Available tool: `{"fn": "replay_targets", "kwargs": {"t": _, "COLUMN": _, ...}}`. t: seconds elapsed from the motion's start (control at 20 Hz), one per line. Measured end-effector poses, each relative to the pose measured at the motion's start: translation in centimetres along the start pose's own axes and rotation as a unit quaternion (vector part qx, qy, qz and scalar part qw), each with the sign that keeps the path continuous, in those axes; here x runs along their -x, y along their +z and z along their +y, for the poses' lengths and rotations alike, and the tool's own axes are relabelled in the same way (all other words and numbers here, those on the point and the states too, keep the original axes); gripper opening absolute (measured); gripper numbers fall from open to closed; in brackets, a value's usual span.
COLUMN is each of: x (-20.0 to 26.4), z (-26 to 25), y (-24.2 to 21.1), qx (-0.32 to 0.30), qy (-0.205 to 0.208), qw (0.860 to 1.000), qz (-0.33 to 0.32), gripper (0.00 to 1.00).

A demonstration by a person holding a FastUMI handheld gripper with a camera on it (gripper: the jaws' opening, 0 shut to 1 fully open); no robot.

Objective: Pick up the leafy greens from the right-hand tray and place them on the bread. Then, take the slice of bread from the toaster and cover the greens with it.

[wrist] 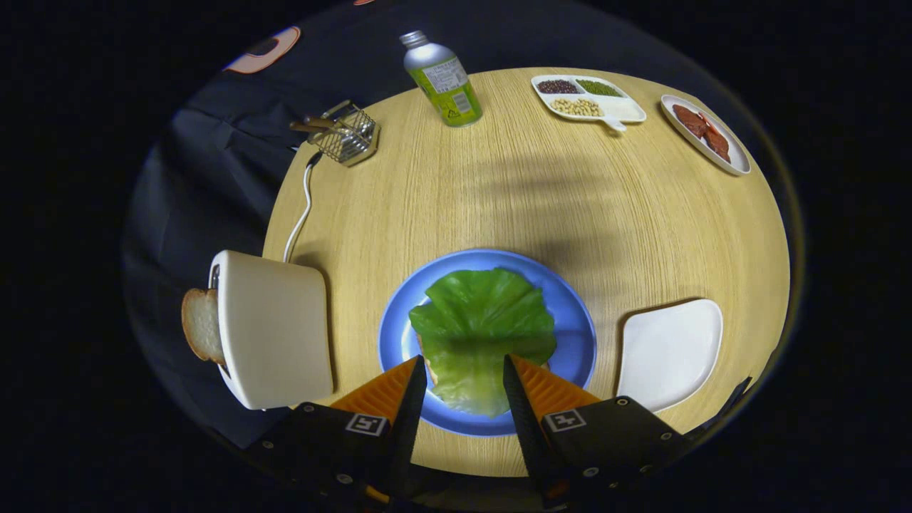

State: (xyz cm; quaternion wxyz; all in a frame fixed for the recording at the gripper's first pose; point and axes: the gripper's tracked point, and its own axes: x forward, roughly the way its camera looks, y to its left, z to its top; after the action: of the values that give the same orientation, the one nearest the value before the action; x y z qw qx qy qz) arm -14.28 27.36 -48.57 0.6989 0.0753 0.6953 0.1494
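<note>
Tool (464,367) open, fingers straddling the lettuce (481,331) on the blue plate (577,342); toaster (274,328) with bread slice (201,324) at nine o'clock.

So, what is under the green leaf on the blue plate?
The leafy greens lie on the blue plate, just ahead of the open gripper. Only a thin pale edge of bread peeks out beside them; the rest is covered.

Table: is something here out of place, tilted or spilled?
Nothing is spilled. The leaf lies across the bread on the blue plate, overhanging it toward the open hand-held gripper. The toaster sits at the table edge, partly overhanging it.
</note>
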Motion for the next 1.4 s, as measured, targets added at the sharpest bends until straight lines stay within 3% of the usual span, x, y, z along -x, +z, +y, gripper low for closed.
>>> {"fn": "replay_targets", "kwargs": {"t": 0.25, "x": 4.5, "z": 5.0, "y": 1.7, "qx": 0.017, "qy": 0.012, "qw": 1.000, "qz": -0.023, "gripper": 0.88}}
{"fn": "replay_targets", "kwargs": {"t": 0.45, "x": 6.3, "z": 9.8, "y": 2.5, "qx": 0.023, "qy": 0.021, "qw": 0.999, "qz": -0.027, "gripper": 0.95}}
{"fn": "replay_targets", "kwargs": {"t": 0.9, "x": 7.6, "z": 22.3, "y": 3.5, "qx": 0.058, "qy": 0.056, "qw": 0.997, "qz": -0.021, "gripper": 0.95}}
{"fn": "replay_targets", "kwargs": {"t": 1.15, "x": 6.0, "z": 26.5, "y": 2.2, "qx": 0.079, "qy": 0.048, "qw": 0.996, "qz": -0.001, "gripper": 0.94}}
{"fn": "replay_targets", "kwargs": {"t": 1.4, "x": 3.7, "z": 27.5, "y": 1.5, "qx": 0.082, "qy": 0.016, "qw": 0.996, "qz": 0.012, "gripper": 0.79}}
